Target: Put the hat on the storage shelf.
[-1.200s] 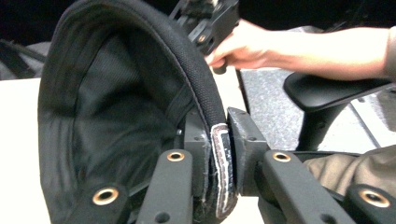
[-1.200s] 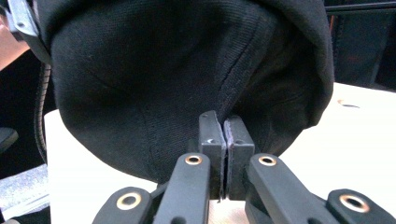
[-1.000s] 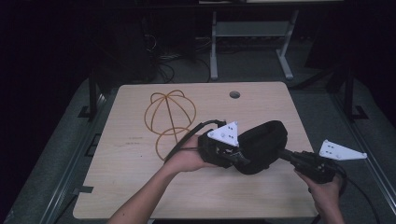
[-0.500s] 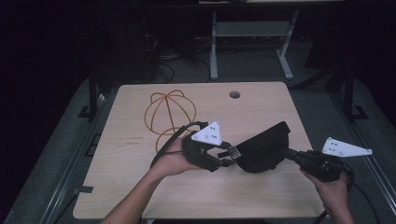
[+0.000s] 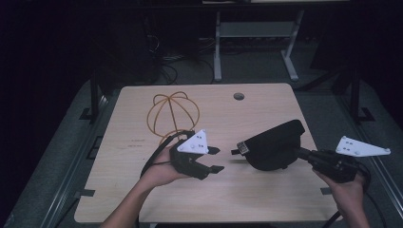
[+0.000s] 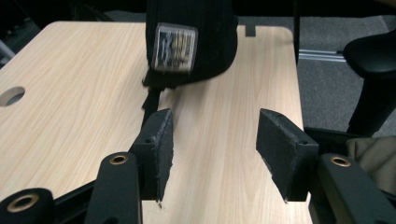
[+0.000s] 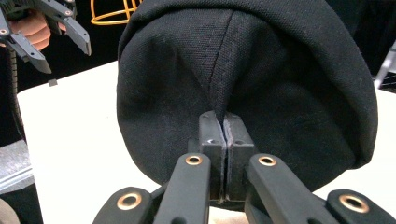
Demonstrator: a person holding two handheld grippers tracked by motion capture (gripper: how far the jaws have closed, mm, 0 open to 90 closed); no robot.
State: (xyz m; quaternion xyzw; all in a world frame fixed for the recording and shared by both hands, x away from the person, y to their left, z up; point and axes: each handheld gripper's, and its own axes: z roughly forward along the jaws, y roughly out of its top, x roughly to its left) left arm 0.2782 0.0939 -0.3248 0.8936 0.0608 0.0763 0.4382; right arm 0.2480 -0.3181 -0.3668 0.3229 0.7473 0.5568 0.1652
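The right gripper (image 7: 223,122) has its jaws pressed tight together, pinching a fold of fabric at the seam of a black knit hat (image 7: 261,70). From above, the hat (image 5: 275,145) sits at the right middle of the light wooden table (image 5: 142,199), a small rectangular label (image 6: 174,41) on the edge facing the left gripper (image 5: 215,159). That gripper's jaws stand wide apart with nothing between them, near the label but clear of the hat. Behind the left hand (image 5: 159,171), a yellow wire frame (image 5: 172,111) stands on the table.
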